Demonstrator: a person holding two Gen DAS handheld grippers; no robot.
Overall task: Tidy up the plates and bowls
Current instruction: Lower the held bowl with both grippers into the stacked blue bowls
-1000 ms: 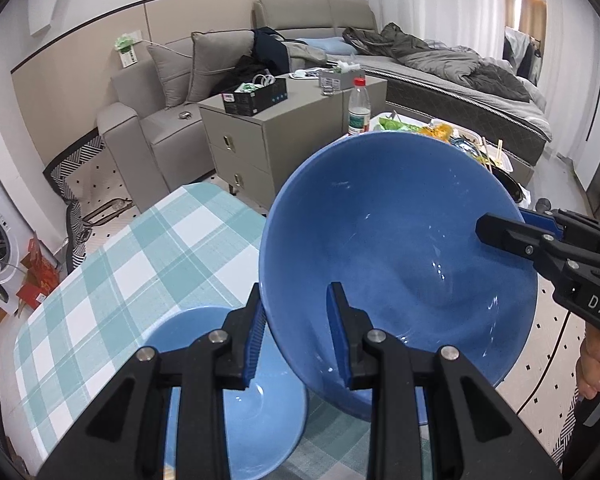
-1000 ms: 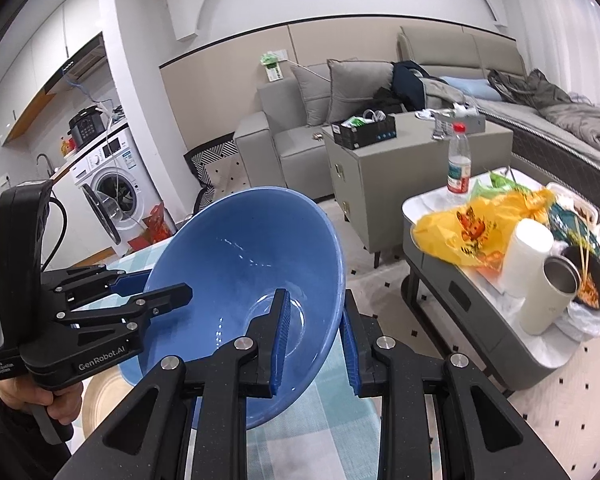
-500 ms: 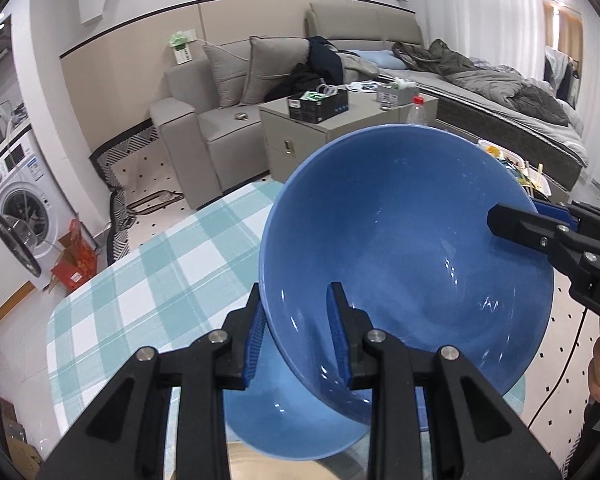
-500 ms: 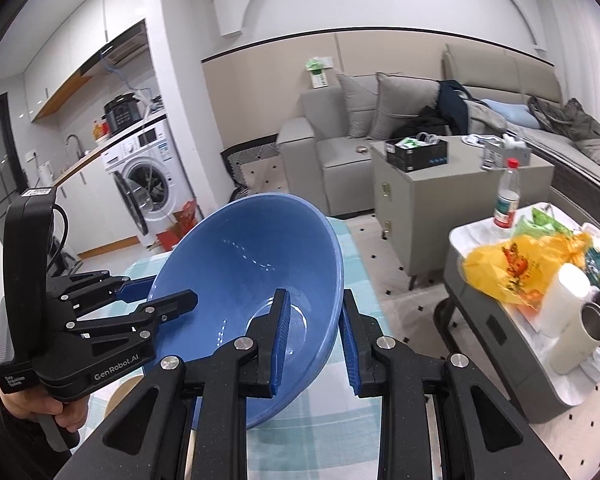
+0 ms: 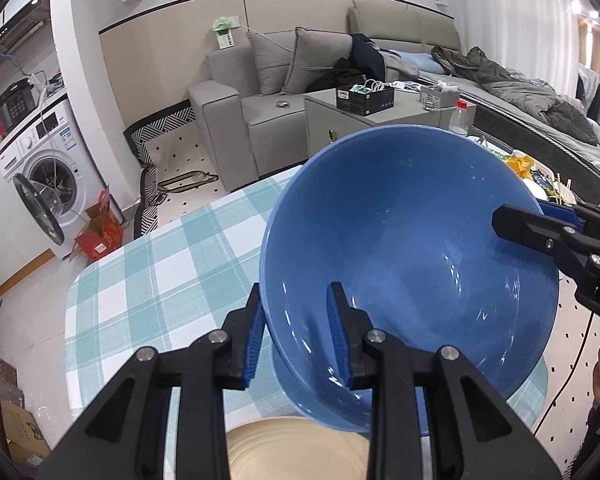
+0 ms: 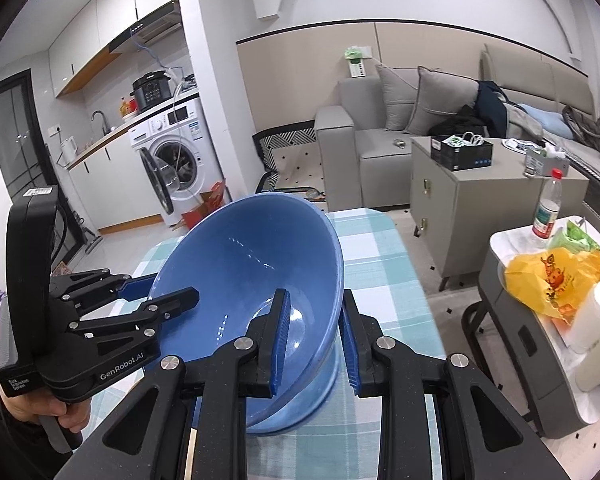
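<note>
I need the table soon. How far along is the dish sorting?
Nothing visibly finished. In hand: both grippers, left and right, clamp the big blue bowl by opposite rims, tilted above a smaller blue bowl. Left: setting it down; the cream plate sits apart.

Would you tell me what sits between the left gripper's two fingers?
The blue bowl's rim wall, clamped by the left gripper; it shows in the left wrist view.

Glossy glazed blue bowl (image 5: 412, 240), matt checked cloth on table (image 5: 152, 280), matt black plastic tools w/ ribbed pads.
</note>
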